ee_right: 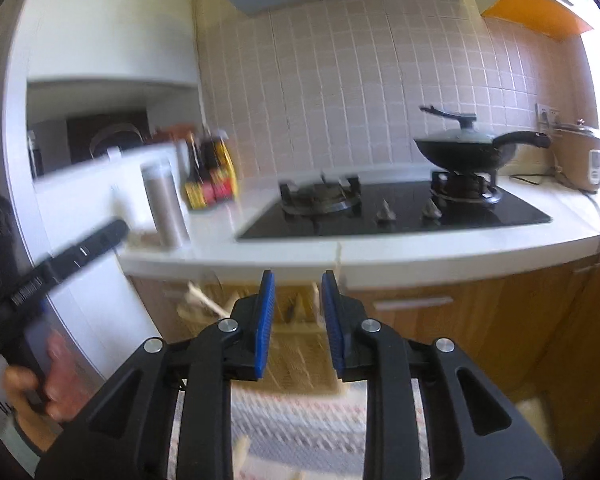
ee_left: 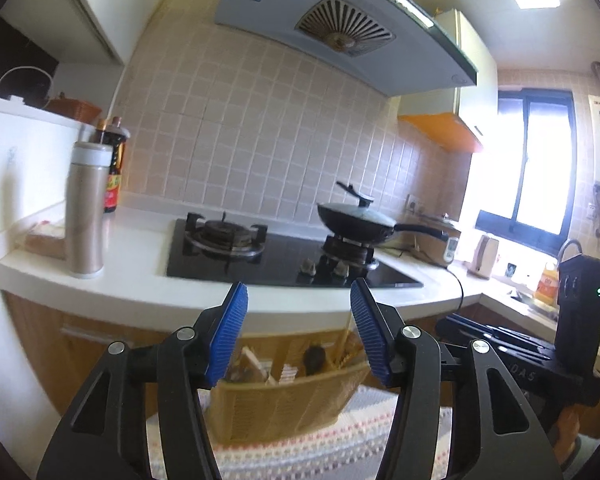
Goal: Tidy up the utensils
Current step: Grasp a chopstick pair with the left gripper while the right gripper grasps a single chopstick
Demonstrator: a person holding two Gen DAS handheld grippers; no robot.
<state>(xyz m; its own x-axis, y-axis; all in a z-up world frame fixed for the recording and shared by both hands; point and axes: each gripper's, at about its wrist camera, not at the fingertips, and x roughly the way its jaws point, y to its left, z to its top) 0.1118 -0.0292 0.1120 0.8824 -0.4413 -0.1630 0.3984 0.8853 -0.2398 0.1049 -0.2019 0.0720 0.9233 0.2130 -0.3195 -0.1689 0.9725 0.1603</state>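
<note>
Blue ribbed pads on black fingers (ee_left: pixel 236 332). Tan woven basket (ee_left: pixel 284 404) on a striped pastel cloth (ee_left: pixel 300 452). White tabletop (ee_left: pixel 140 280), black hob (ee_left: pixel 284 256), black wok (ee_left: pixel 356 224), beige tiled wall (ee_left: pixel 260 136).

Two burners (ee_right: pixel 320 196), one wok (ee_right: pixel 460 152)

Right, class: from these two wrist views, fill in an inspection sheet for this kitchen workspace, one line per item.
Surface: patterned cloth under the basket; white counter behind.
Job's things: wicker basket holding blurred utensils, kinds unclear.
Clutter: flask, sauce bottles, lidded wok on the hob, rice cooker.
Grippers: left gripper open wide and empty; right gripper open, narrower gap, empty.
Cables: black cable runs over the counter edge.
Surroundings: tiled wall, hood, window, wooden cabinets.
</note>
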